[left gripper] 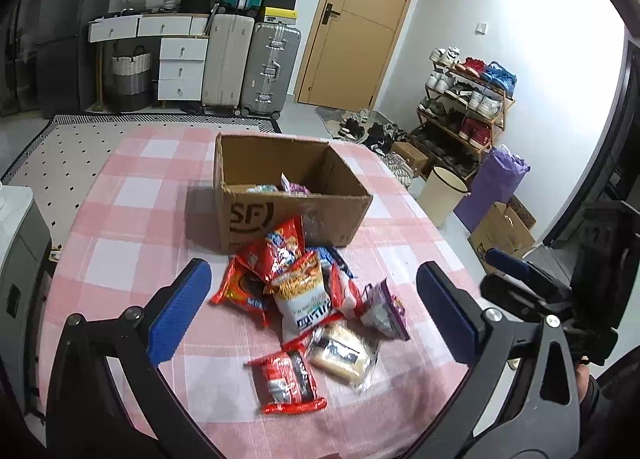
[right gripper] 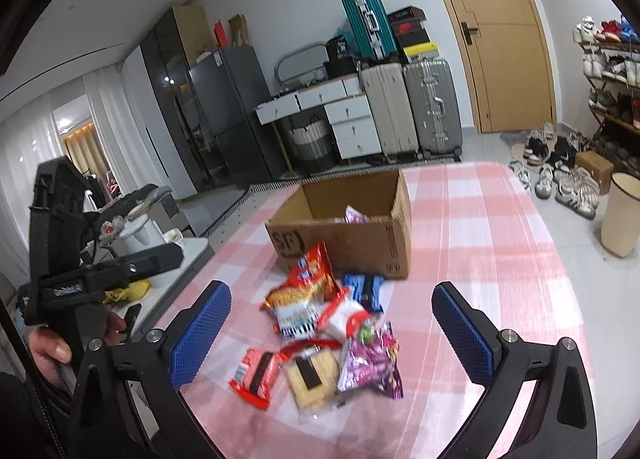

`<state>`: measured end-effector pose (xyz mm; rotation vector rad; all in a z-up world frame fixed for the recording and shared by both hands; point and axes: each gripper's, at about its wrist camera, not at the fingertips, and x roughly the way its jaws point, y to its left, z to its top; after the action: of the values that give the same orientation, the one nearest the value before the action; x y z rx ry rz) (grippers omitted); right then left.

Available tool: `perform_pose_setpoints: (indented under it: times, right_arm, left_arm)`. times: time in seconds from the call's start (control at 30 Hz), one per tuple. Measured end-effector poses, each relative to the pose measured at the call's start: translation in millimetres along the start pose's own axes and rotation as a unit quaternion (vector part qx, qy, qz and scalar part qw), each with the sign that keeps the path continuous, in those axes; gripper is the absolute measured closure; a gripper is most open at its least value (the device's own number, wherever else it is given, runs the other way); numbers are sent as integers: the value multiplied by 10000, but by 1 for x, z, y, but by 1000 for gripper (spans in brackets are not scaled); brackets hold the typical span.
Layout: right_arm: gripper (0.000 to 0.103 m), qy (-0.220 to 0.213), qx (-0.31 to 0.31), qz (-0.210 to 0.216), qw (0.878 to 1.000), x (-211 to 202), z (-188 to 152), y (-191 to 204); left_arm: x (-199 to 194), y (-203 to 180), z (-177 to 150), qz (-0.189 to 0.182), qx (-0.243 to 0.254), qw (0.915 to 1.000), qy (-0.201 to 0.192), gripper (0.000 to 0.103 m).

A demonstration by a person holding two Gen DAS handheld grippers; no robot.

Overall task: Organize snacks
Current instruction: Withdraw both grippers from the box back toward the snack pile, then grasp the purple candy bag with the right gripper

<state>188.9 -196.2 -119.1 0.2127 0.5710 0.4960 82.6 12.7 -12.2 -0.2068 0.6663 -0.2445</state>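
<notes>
Both sets of jaws wide open, nothing held: left gripper (left gripper: 314,311) and right gripper (right gripper: 332,333) hover over the snack pile (left gripper: 304,307) on the counter (left gripper: 120,219), just in front of the cardboard box (left gripper: 280,195), which already has a few packs inside. Risks imo: packs overlap, so a pinch may drag 2 at once; slick wrappers could slip out mid-lift; biscuit pack (right gripper: 314,379) may crush; grippers close together, may clash

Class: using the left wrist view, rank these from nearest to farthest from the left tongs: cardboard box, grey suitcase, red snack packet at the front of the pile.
1. Red snack packet, just ahead of the open left tongs.
2. Cardboard box, mid-table behind the pile.
3. Grey suitcase, by the far wall.
</notes>
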Motion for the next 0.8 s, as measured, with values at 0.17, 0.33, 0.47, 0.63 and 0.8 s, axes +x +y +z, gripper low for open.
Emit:
perform_pose_setpoints:
  times: [0.17,0.33,0.47,0.63,0.8]
  right_arm:
    - [1,315,84,-44,9995,19,-21,-11]
    - [1,547,254,-46,9982,41,-35,-25]
    - [1,678,387,-9,9969,56,-43,-34]
    - [1,885,451,48,9950,76,-52,-42]
    - [1,1039,539,76,9931,96,-57,-50]
  left_arm:
    - [9,3,-17,-82,-96,9998,137,1]
    - [23,8,-31,-54,-88,9995,309,1]
    - [36,14,-40,-54,-145,9990,414,1]
    - [51,23,-54,-51,-236,9982,544,1]
    - [63,25,-63,-65,-201,9978,635,1]
